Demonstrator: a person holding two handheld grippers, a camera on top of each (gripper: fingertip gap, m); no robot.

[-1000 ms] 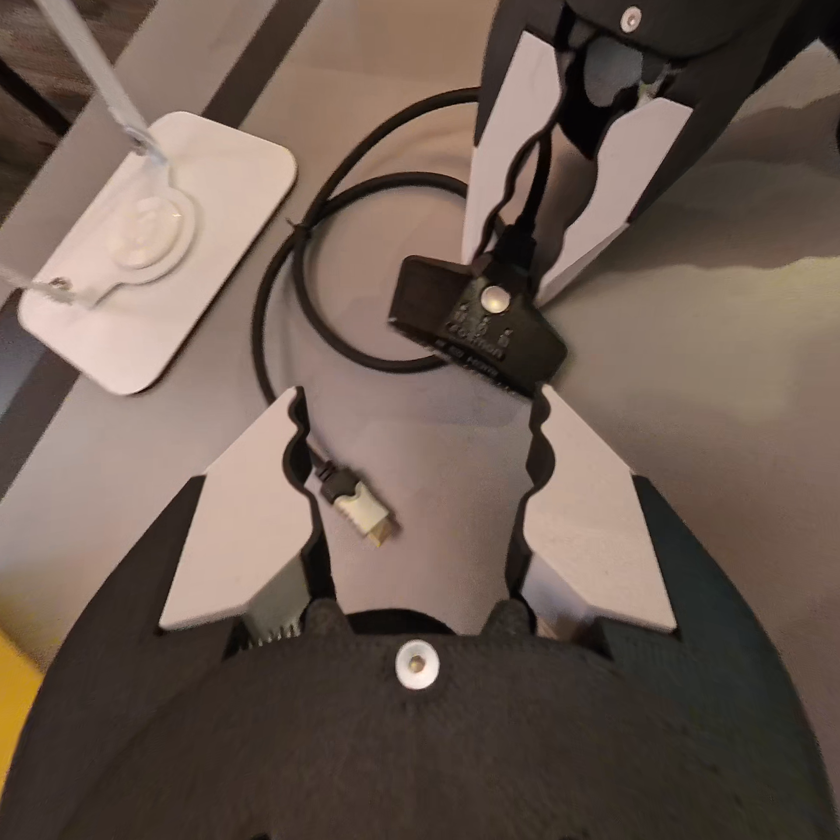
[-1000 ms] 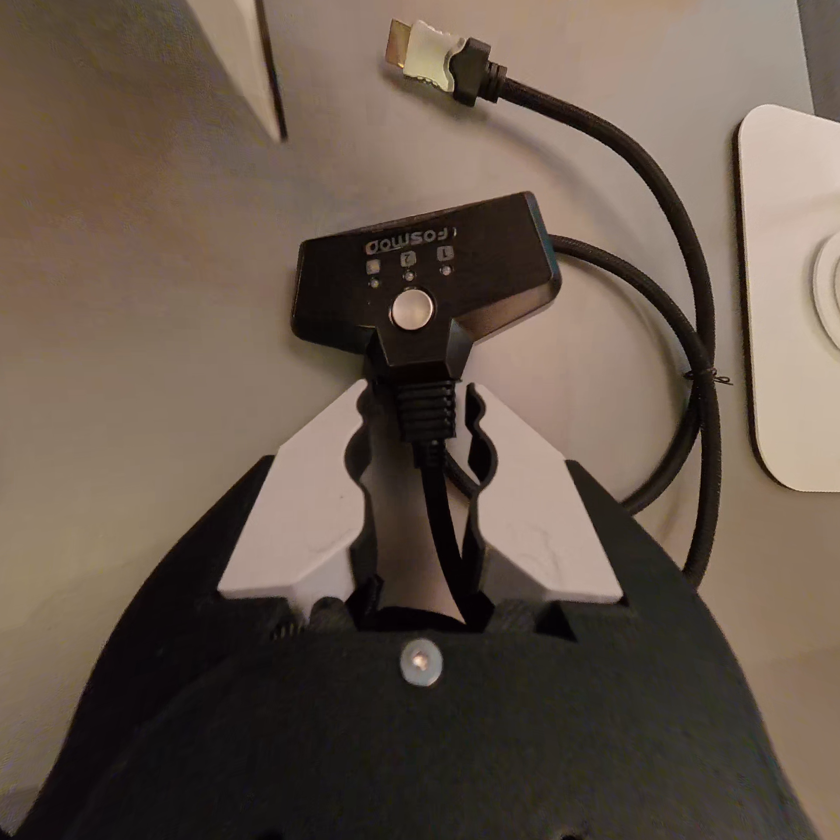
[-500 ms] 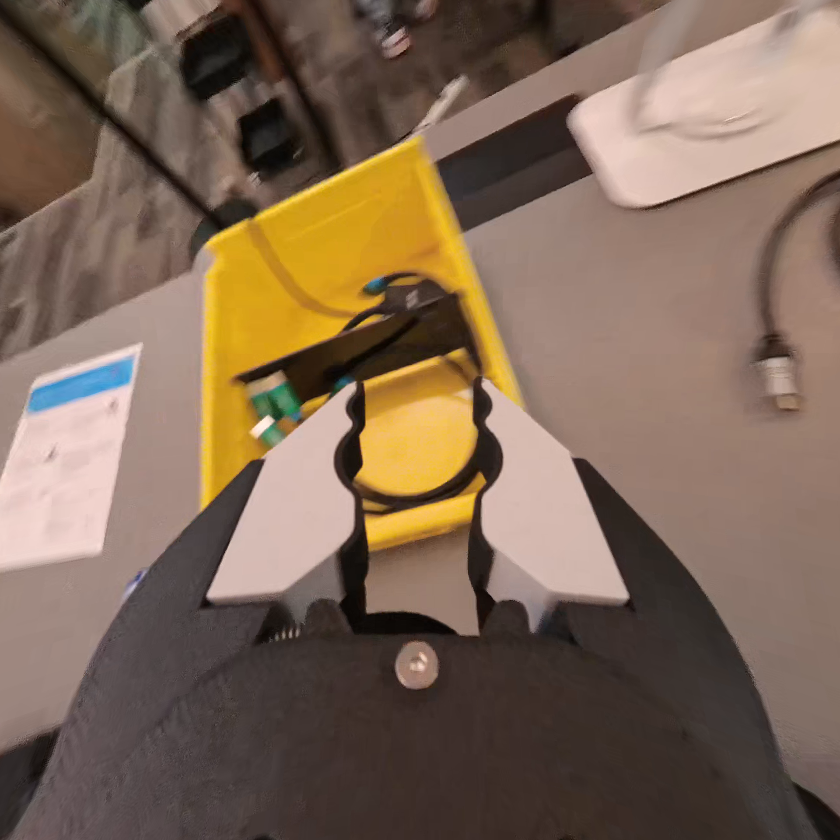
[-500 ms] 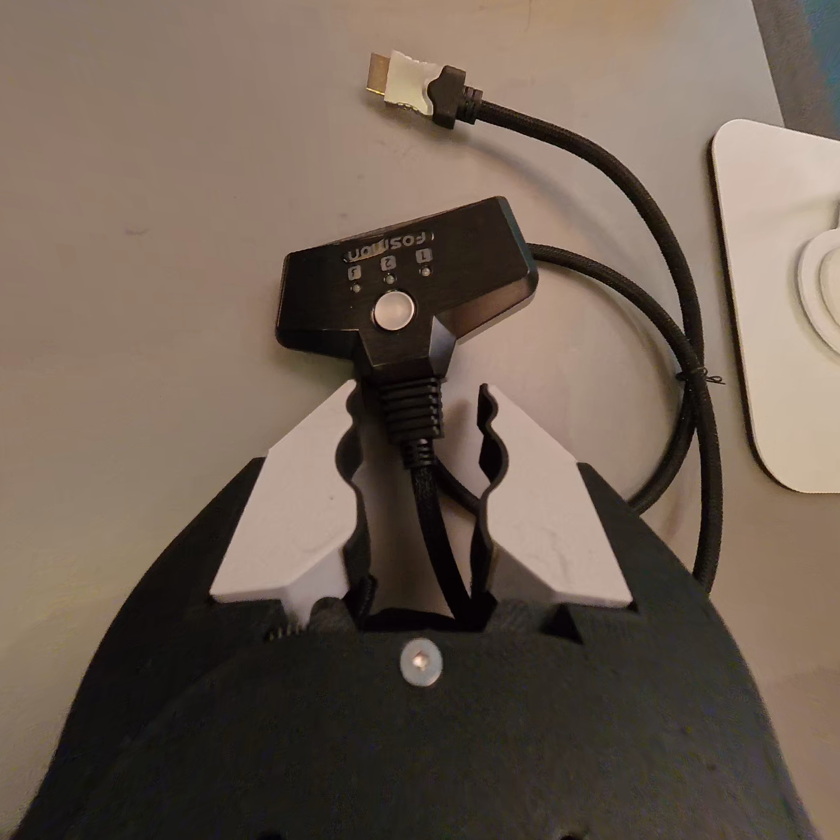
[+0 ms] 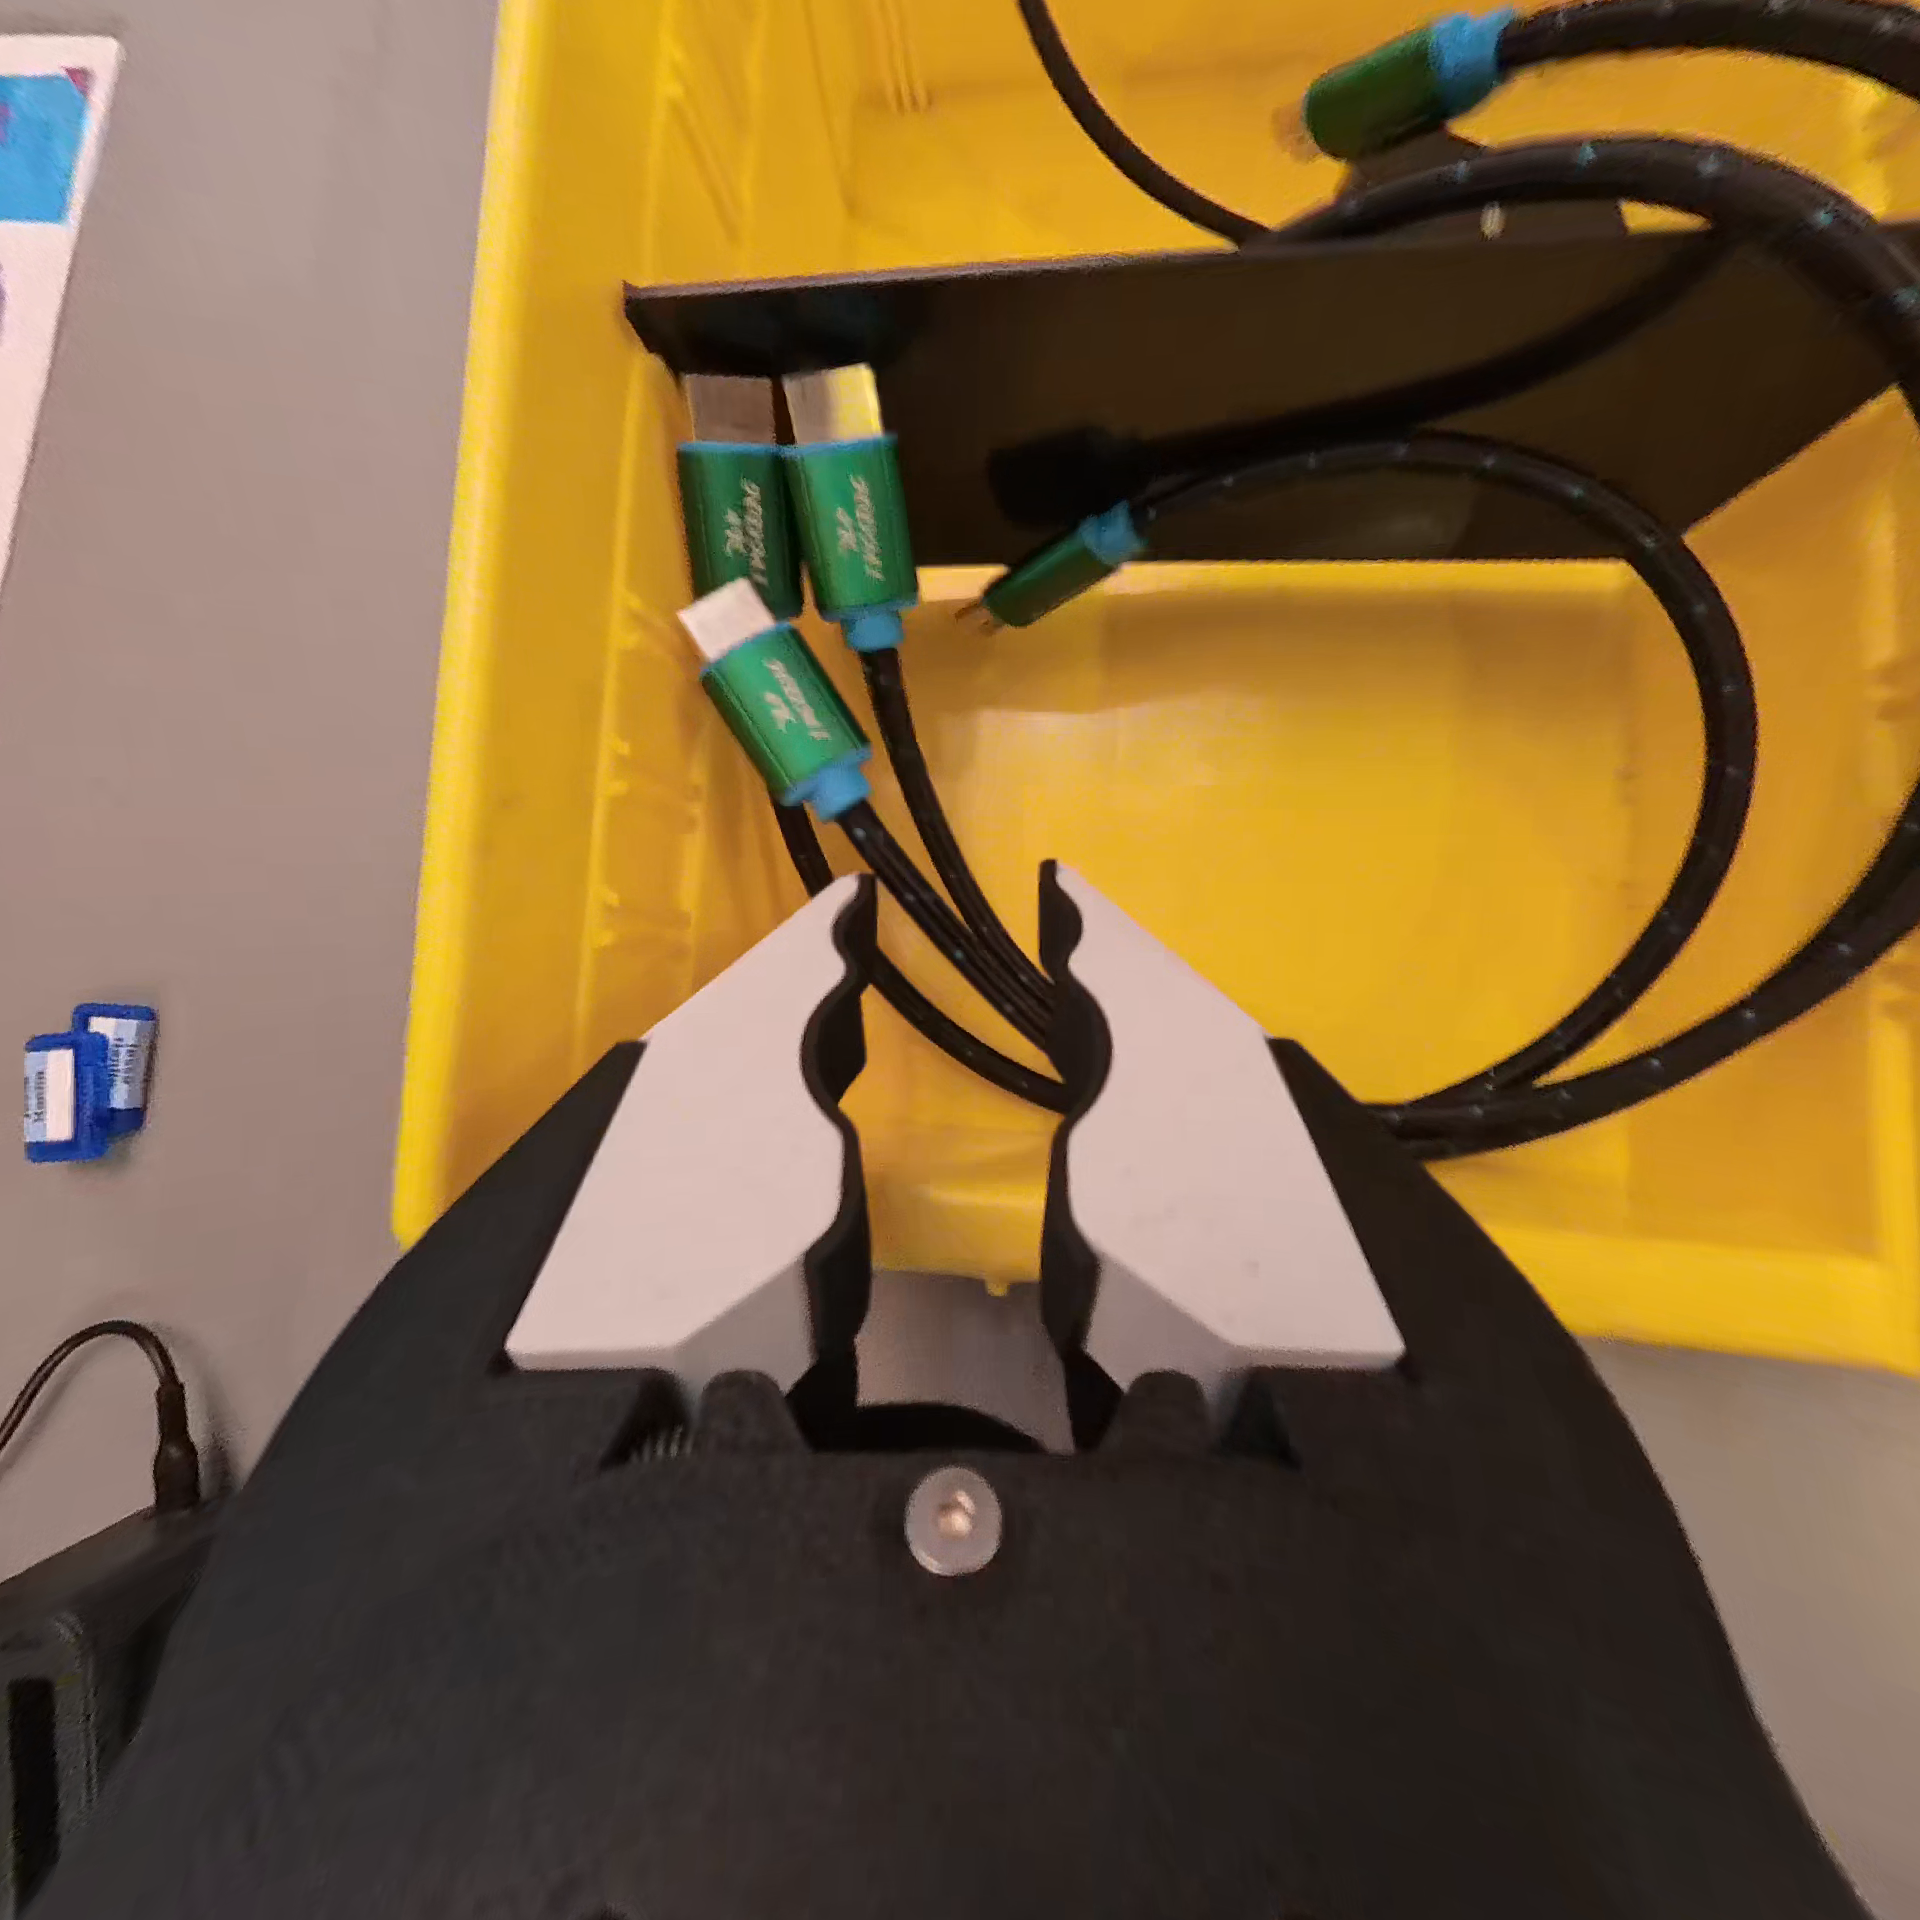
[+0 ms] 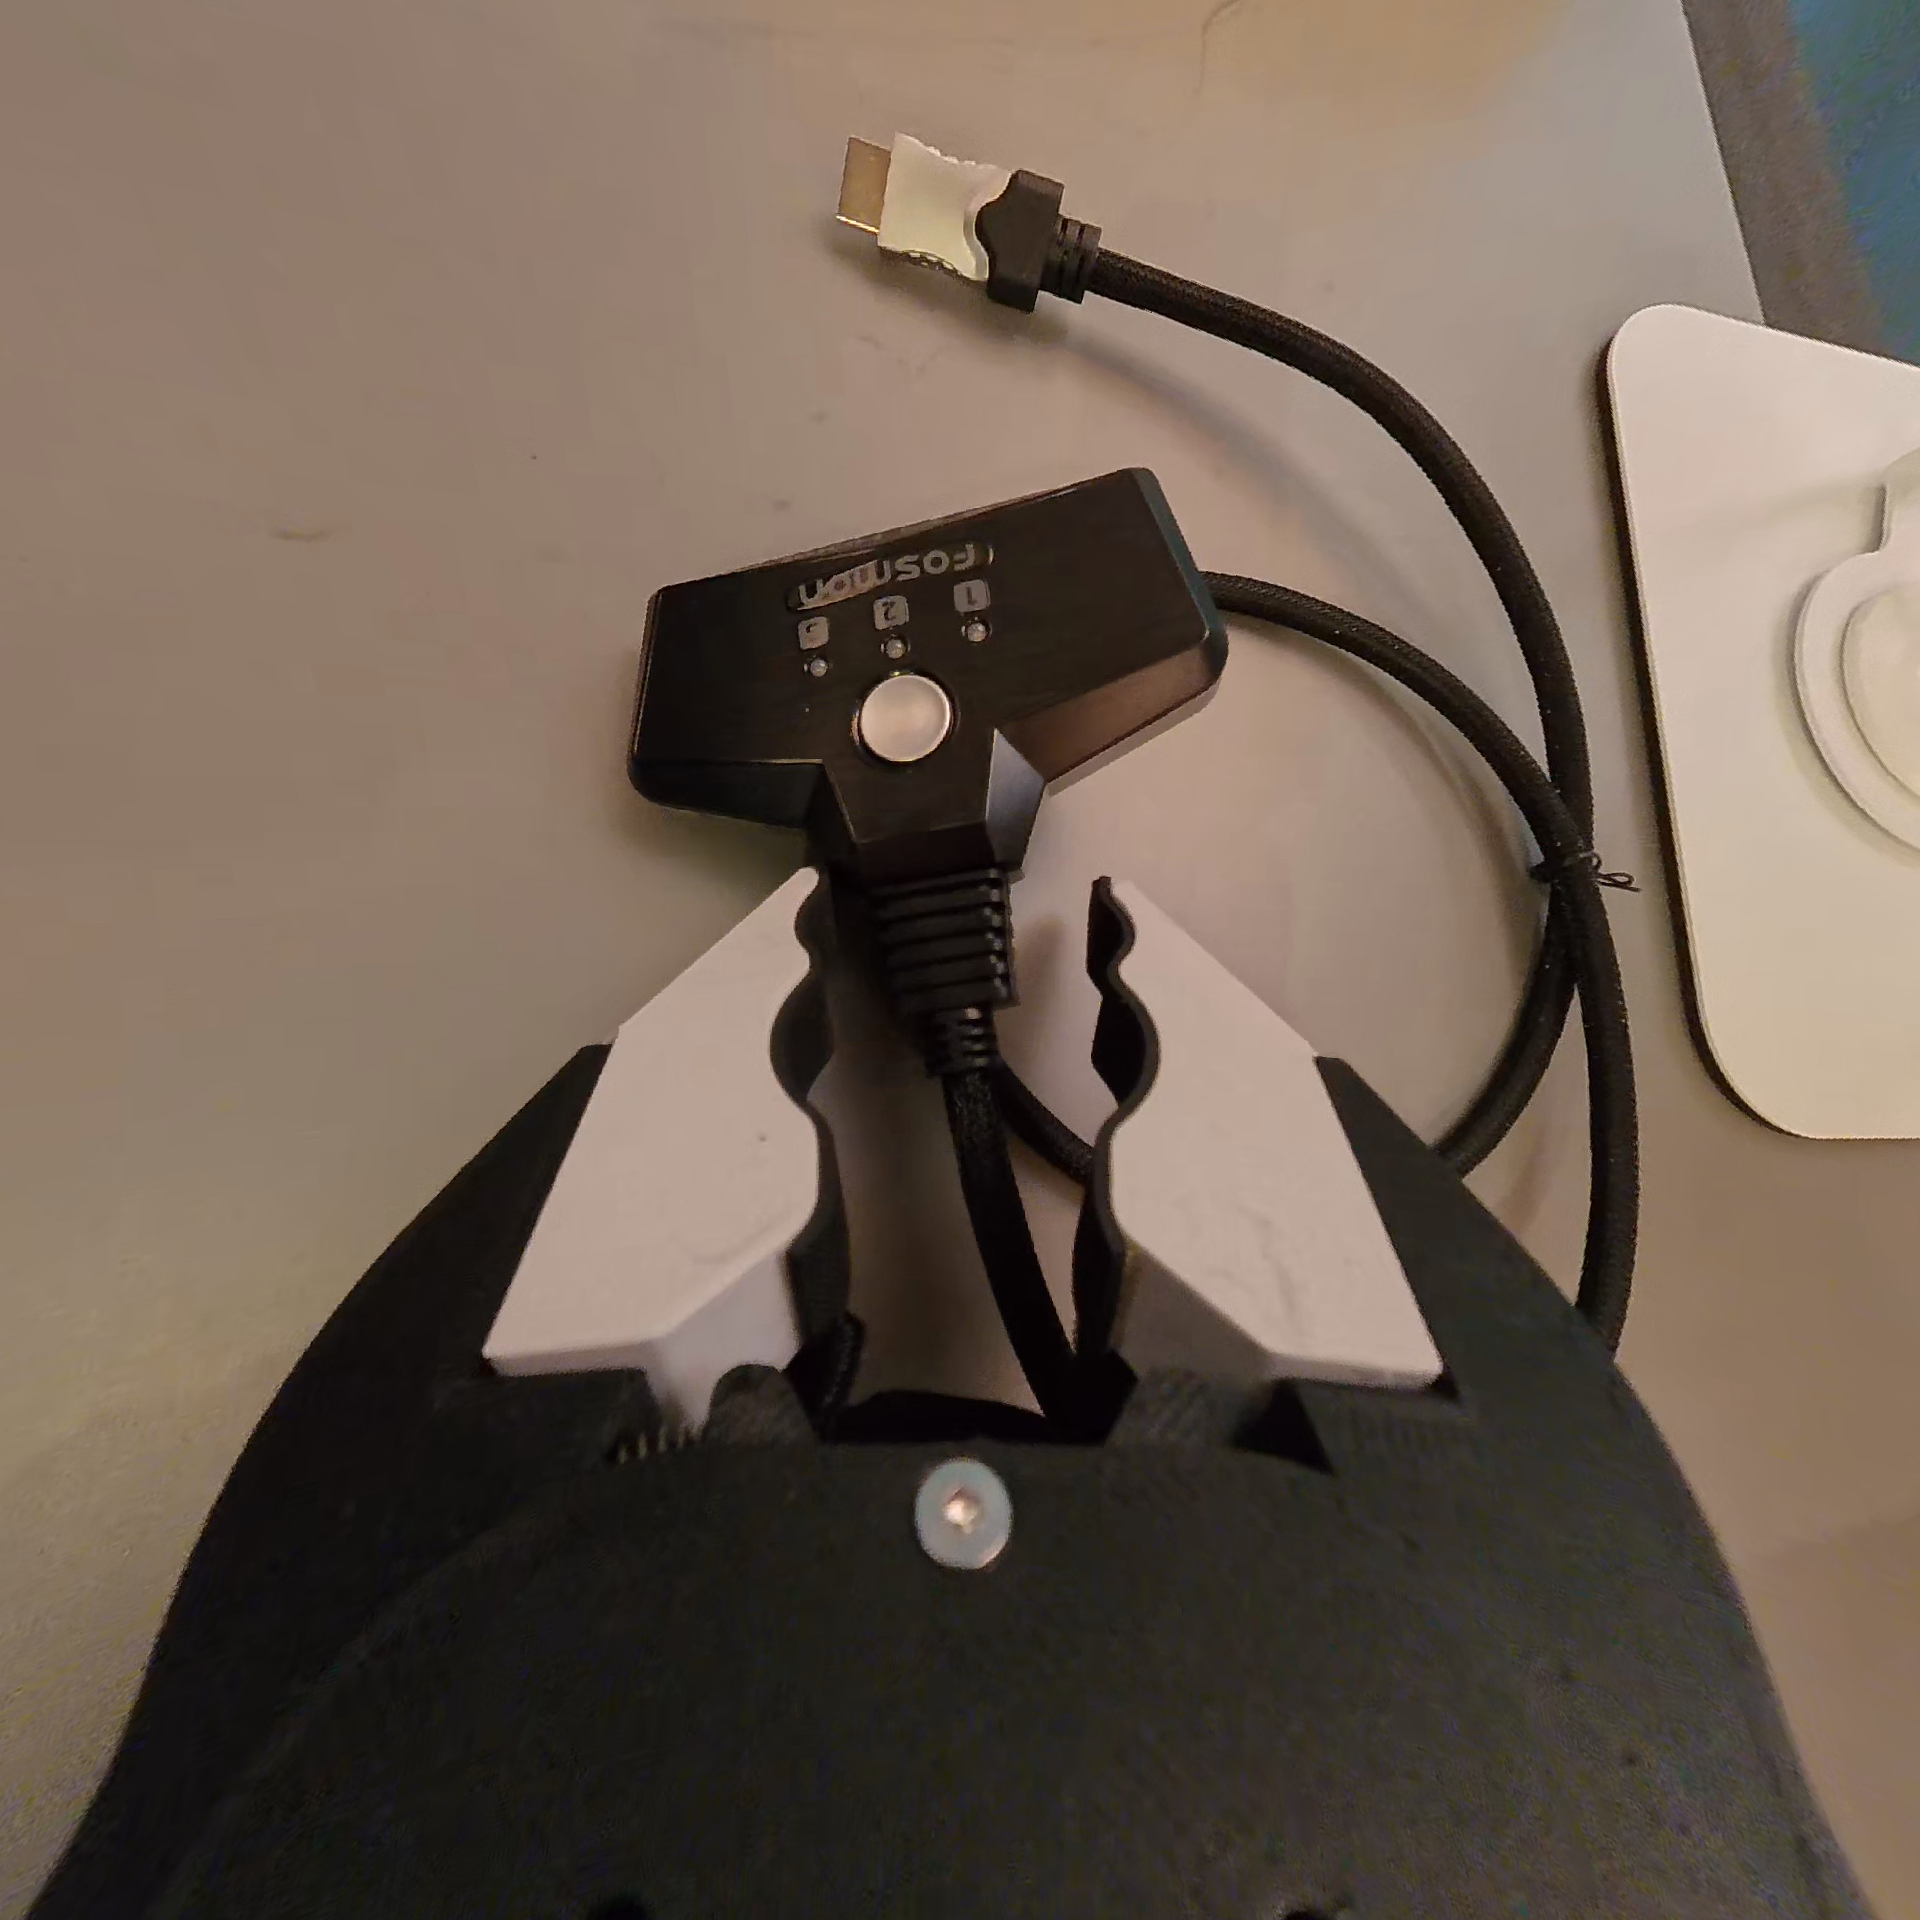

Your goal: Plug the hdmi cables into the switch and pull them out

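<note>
The black HDMI switch (image 6: 914, 675) lies flat on the grey table. Its ribbed cable collar (image 6: 940, 940) sits between the fingers of my right gripper (image 6: 956, 894), which is open; the collar rests against the left finger. The switch's own braided cable loops right and ends in a white-and-gold plug (image 6: 925, 223) lying loose. My left gripper (image 5: 956, 883) is open at the near wall of a yellow bin (image 5: 520, 727). Several black braided HDMI cables (image 5: 977, 935) with green plugs (image 5: 847, 530) lie in the bin, and some run between the fingertips.
A black flat panel (image 5: 1351, 416) leans across the bin above the plugs. A paper sheet (image 5: 42, 156), small blue blocks (image 5: 88, 1081) and a black box with a thin cord (image 5: 62, 1621) lie left of the bin. A white lamp base (image 6: 1766, 727) stands right of the switch. Tip to tip, the grippers are about 50 centimeters apart.
My left gripper has swung away from the switch and closed in on the cables in the yellow bin. My right gripper has opened off the switch's cable collar.
</note>
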